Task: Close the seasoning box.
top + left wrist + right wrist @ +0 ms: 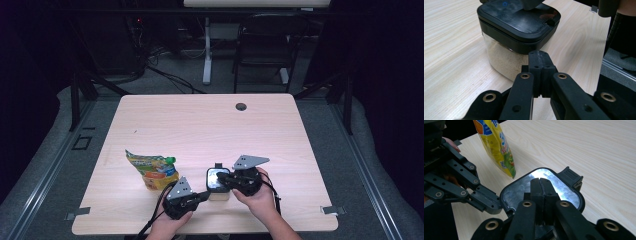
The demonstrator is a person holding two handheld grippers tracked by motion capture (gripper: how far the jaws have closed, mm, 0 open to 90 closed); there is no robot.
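Resting at the near edge of the worktop (200, 120), a clear container (504, 60) with a black lid (544, 185) holds pale, sandy contents. Left claw (539, 56), jaws closed on nothing, tips touching the container's near-left side just under the lid. Right claw (541, 182), also closed and empty, tips down on the lid top. Yellow pouch (152, 170) with green cap lies just left of the container, near the left claw.

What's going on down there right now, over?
Both hand-held grippers shut: left against the container side, right over its black lid. Yellow pouch stands beside, clear.
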